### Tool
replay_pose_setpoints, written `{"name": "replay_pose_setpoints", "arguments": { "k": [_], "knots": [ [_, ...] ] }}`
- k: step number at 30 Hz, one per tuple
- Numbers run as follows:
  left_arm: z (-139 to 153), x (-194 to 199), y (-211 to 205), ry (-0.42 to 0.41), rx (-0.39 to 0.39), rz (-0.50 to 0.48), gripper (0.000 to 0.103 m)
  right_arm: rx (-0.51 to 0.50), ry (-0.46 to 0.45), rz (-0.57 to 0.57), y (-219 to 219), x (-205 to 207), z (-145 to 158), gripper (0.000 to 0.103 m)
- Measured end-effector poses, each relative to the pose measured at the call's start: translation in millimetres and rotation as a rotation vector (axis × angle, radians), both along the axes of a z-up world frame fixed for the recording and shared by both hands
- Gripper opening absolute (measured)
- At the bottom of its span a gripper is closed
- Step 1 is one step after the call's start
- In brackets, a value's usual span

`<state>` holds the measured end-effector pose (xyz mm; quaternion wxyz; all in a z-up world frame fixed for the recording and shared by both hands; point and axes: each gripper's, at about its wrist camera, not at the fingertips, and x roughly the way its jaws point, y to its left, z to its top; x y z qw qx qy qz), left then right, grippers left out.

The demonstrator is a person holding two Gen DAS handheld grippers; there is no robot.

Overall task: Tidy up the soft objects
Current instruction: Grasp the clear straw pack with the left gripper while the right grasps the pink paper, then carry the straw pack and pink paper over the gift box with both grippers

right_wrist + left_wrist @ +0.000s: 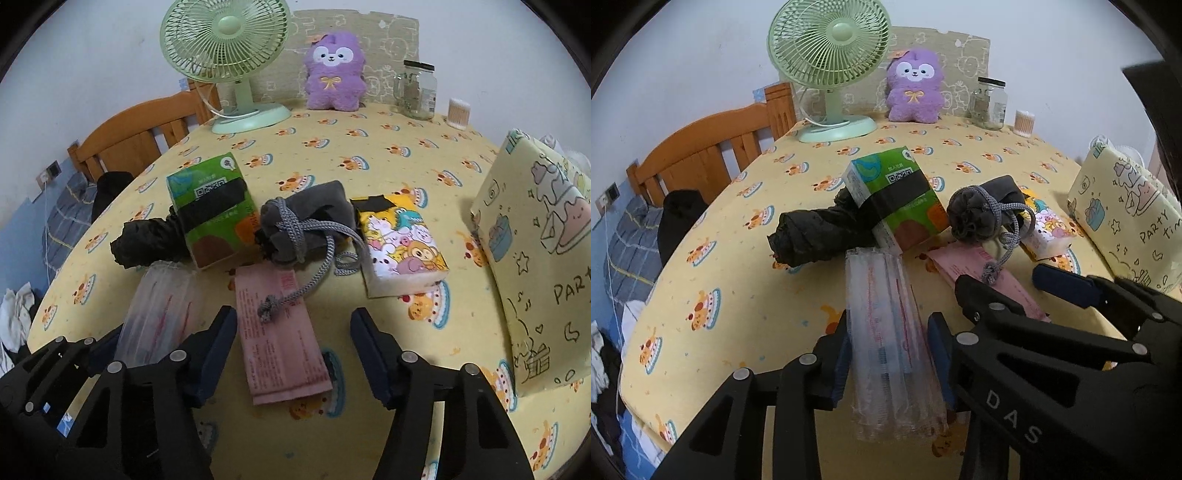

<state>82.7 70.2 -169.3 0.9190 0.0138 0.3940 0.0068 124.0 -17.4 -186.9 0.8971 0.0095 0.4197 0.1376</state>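
My left gripper [890,343] has its two fingers on either side of a clear plastic packet [890,339] lying on the yellow cloth, and they appear to pinch it. My right gripper [293,354] is open, its fingers straddling a pink flat packet [284,347] without touching it. Behind lie a green tissue pack [212,218], a black rolled umbrella [147,240], a grey drawstring pouch [306,225] and a cartoon tissue pack [399,243]. The right gripper's fingers [1067,288] also show in the left wrist view.
A green fan [225,48], a purple plush [334,72], a glass jar [417,90] and a cotton swab tub [459,112] stand at the table's far edge. A yellow "PARTY" box [535,258] stands at right. A wooden bed frame [140,136] is left.
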Motion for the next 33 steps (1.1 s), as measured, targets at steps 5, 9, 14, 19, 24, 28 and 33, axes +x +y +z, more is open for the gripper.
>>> {"name": "replay_pose_setpoints", "arguments": {
  "k": [5, 9, 14, 19, 24, 28, 33],
  "knots": [
    [0, 3, 1, 0.008, -0.026, 0.009, 0.040, 0.025, 0.011, 0.031, 5, 2, 2, 0.044],
    [1, 2, -3, 0.015, -0.041, -0.010, 0.030, 0.038, 0.022, 0.027, 2, 0, 2, 0.042],
    [3, -1, -8, 0.020, -0.054, -0.018, 0.027, 0.050, 0.032, 0.024, -6, -4, 4, 0.042],
    [9, -7, -14, 0.014, -0.066, -0.032, 0.024, 0.055, 0.027, 0.016, -14, -11, 9, 0.042],
    [18, -12, -20, 0.002, -0.074, -0.046, 0.023, 0.061, 0.008, -0.002, -24, -17, 20, 0.042],
    [28, -14, -24, -0.016, -0.076, -0.052, 0.023, 0.069, -0.010, -0.012, -30, -20, 30, 0.042],
    [44, -13, -28, -0.040, -0.074, -0.055, 0.023, 0.074, -0.031, -0.017, -36, -20, 45, 0.042]
  ]
}}
